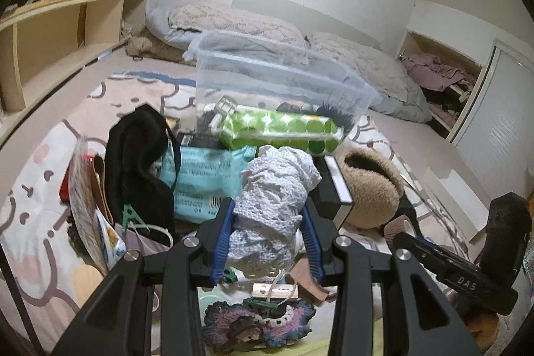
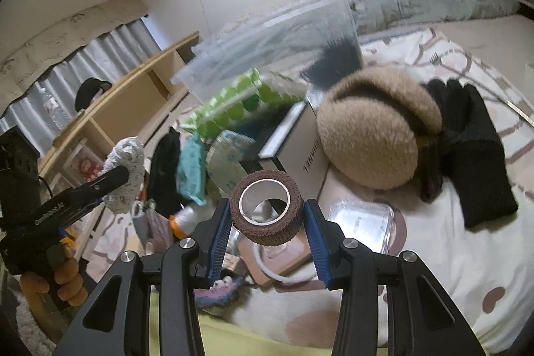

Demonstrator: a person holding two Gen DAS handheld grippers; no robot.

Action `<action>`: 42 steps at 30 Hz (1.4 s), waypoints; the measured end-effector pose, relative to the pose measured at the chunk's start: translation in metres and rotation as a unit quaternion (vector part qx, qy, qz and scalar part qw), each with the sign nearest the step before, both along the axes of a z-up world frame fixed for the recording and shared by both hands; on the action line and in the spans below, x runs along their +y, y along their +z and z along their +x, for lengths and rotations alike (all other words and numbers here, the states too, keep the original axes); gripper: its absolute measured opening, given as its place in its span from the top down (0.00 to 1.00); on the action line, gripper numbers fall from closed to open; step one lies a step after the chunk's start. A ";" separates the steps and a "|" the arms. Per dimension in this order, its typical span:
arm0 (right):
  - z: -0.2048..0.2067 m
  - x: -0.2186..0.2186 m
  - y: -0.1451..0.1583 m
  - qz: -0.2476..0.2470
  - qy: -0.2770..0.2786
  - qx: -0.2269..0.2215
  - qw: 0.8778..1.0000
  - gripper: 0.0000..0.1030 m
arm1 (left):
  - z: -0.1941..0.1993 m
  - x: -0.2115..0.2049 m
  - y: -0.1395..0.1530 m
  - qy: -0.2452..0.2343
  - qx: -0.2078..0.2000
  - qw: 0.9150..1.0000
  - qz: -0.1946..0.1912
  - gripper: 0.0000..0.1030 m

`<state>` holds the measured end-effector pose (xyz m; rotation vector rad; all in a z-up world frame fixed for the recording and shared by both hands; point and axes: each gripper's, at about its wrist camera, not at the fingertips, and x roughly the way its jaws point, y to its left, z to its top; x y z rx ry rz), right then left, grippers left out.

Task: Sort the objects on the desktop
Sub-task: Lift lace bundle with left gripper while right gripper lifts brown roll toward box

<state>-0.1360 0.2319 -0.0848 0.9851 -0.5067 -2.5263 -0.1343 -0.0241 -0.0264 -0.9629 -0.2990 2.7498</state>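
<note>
Left tongs (image 1: 268,236) clamping lacy knit cloth (image 1: 273,189), right tongs (image 2: 267,227) gripping ribbed brown roll (image 2: 266,211)

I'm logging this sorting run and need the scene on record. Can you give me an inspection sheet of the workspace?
Surface: patterned bedspread.
Job's things: clear plastic bin behind the pile; crocheted cloth; brown tape roll.
Clutter: green dotted pack, teal packet, furry earmuffs, black gloves.
Grippers: left gripper shut on the cloth; right gripper shut on the roll.
Cables: white cord.
Surroundings: wooden shelf, pillows.
</note>
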 end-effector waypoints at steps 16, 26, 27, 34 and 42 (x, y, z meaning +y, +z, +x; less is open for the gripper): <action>-0.011 0.006 0.094 -0.017 0.050 0.065 0.996 0.57 | -0.008 0.001 0.071 0.014 0.075 0.997 -0.011 0.62; -0.070 0.018 0.136 0.003 0.052 0.105 0.993 0.57 | -0.057 0.009 0.095 0.014 0.103 0.994 -0.019 0.62; -0.078 0.019 0.139 0.003 0.052 0.109 0.993 0.57 | -0.061 0.010 0.096 0.013 0.104 0.994 -0.020 0.62; -0.120 0.019 0.147 0.010 0.045 0.116 0.992 0.57 | -0.104 0.024 0.103 0.005 0.125 0.992 -0.023 0.62; -0.155 0.011 0.153 0.033 0.044 0.121 0.991 0.57 | -0.144 0.030 0.107 0.002 0.136 0.990 -0.025 0.62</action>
